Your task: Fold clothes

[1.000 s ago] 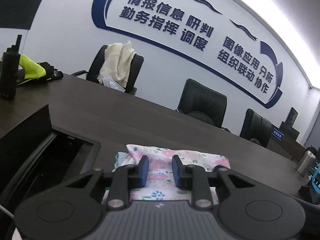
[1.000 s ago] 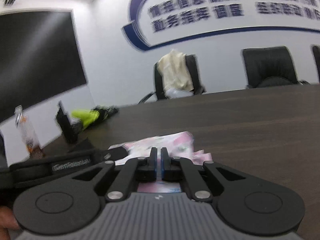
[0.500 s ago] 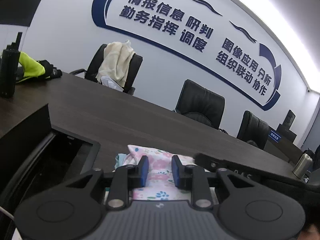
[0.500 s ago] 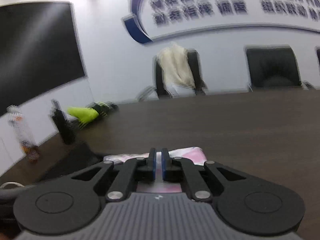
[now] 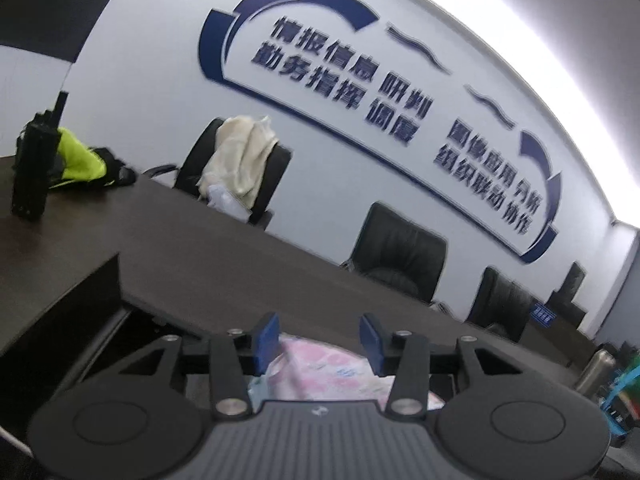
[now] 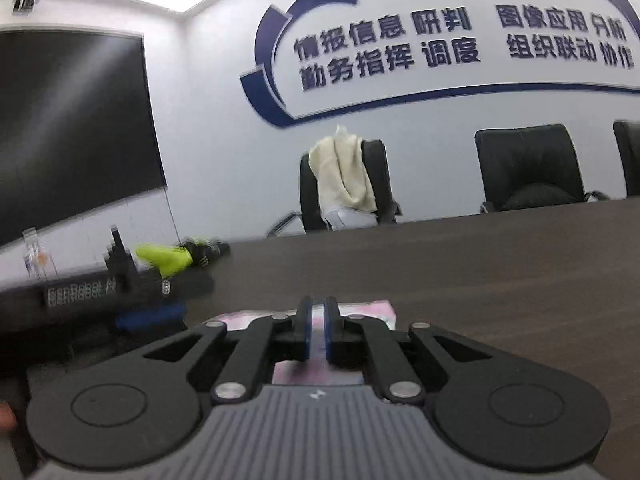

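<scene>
The pink floral cotton garment (image 5: 320,364) lies flat on the dark wood-grain desk (image 5: 240,264), close in front of both tools, and looks already folded into a compact rectangle (its near half is hidden under the gripper bodies). The left gripper (image 5: 319,338) has its blue-padded jaws apart and opening, with the cloth lying below and beyond them, not pinched. The right gripper (image 6: 316,330) has its jaws together; a sliver of pink shows in the narrow slit between the pads, but I cannot tell whether any cloth is really caught there.

The step in hand seems to be letting go after a fold. Next, the right jaws should part, and both tools should draw clear without dragging the top layer, then press or square the bundle's edges.
</scene>
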Demonstrator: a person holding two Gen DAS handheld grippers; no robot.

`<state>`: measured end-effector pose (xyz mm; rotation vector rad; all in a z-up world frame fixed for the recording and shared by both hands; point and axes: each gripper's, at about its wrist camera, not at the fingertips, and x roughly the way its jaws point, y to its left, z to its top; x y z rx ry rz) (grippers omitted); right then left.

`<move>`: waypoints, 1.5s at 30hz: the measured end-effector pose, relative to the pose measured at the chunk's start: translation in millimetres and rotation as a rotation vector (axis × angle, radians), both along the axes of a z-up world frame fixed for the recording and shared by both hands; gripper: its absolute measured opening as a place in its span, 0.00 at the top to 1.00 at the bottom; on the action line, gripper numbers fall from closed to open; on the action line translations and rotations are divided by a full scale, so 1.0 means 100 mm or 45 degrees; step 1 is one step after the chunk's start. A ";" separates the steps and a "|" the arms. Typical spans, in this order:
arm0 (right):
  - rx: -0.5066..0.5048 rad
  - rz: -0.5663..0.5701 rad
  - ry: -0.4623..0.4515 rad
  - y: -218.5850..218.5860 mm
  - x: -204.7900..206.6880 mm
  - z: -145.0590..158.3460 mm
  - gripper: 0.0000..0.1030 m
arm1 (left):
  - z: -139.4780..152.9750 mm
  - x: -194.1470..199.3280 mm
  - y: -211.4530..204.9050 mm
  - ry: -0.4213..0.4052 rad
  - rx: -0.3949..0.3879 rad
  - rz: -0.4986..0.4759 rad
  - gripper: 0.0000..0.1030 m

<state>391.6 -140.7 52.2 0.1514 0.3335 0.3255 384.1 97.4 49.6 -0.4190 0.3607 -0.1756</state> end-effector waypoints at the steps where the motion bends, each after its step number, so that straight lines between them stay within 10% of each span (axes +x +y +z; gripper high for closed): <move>1: -0.028 -0.005 0.004 0.04 -0.01 -0.02 0.95 | -0.03 0.02 -0.03 0.021 0.019 -0.006 0.59; 15: -0.035 -0.043 -0.144 -0.21 -0.73 0.70 0.85 | 0.62 -0.78 -0.10 -0.021 0.116 0.083 0.41; 17: -0.054 -0.044 -0.162 -0.25 -0.97 0.85 0.51 | 0.71 -1.06 -0.15 0.025 0.156 0.115 0.27; 21: -0.123 -0.031 -0.163 -0.33 -1.58 1.03 0.29 | 0.76 -1.70 -0.35 0.103 0.376 0.091 0.25; 23: -0.155 -0.039 -0.141 -0.37 -1.91 1.03 0.00 | 0.75 -2.05 -0.41 0.093 0.444 0.088 0.20; 45: -0.184 -0.228 0.314 -0.63 -4.07 -0.23 0.00 | -0.15 -3.95 -0.79 0.259 0.456 0.070 0.12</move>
